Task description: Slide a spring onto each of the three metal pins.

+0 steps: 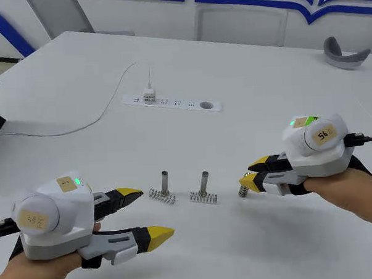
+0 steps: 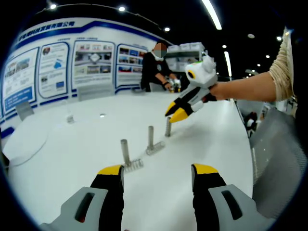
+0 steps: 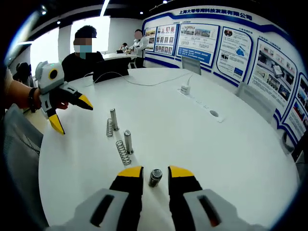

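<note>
Pin (image 3: 155, 177) stands between parted right gripper (image 1: 250, 174) jaws.

Three metal pins (image 1: 204, 182) stood on one white table (image 1: 265, 111), alongside three springs (image 1: 204, 198), two lying loose and one at the tips of the right tool (image 1: 246, 176). Two tools were held, the other being the left tool (image 1: 153, 212). Also counted were one power strip (image 1: 172, 103), one plug (image 1: 149, 95), one cable (image 1: 80, 125) and, in the right gripper view, two people (image 3: 79, 65).
</note>
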Tool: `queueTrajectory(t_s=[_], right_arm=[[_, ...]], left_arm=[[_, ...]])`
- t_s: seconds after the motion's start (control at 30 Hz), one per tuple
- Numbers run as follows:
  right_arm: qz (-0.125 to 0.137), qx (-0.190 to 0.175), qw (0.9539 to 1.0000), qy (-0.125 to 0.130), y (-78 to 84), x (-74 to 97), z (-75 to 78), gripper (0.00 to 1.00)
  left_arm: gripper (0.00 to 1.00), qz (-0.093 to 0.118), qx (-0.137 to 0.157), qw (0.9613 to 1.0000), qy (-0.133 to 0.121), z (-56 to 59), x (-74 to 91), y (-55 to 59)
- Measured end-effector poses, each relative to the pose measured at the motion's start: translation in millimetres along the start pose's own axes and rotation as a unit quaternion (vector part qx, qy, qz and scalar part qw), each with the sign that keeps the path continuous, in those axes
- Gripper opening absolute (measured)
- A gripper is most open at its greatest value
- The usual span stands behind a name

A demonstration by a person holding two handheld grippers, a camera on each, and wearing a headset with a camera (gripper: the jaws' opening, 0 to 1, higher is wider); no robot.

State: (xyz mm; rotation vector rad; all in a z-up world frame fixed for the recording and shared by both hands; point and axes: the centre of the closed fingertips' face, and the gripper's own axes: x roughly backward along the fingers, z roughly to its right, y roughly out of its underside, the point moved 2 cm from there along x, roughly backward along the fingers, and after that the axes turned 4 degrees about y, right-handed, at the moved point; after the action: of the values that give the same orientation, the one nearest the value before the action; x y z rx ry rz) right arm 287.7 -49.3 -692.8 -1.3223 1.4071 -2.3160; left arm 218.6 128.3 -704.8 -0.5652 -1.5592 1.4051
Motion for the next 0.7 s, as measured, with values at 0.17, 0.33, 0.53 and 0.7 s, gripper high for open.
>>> queueTrajectory(t_s=[0.17, 0.33, 0.53, 0.7], right_arm=[[0.018, 0.012, 0.9997, -0.008, -13.8, 4.9, -8.2, 0.21], [0.026, 0.026, 0.9991, -0.023, -21.6, 1.5, -18.5, 0.21], [0.024, 0.036, 0.9982, -0.041, -24.0, -7.3, -33.6, 0.21], [0.004, 0.047, 0.9971, -0.059, -16.5, -19.3, -48.4, 0.21]], left_arm=[[0.58, -0.001, -0.002, 1.0000, 0.002, 1.5, -0.8, -0.9], [0.57, -0.001, -0.004, 1.0000, 0.002, 1.9, -0.6, -2.6], [0.57, 0.000, -0.004, 1.0000, 0.001, 2.1, 0.7, -3.3], [0.57, -0.001, -0.003, 1.0000, -0.001, 1.9, 1.8, -2.1]])
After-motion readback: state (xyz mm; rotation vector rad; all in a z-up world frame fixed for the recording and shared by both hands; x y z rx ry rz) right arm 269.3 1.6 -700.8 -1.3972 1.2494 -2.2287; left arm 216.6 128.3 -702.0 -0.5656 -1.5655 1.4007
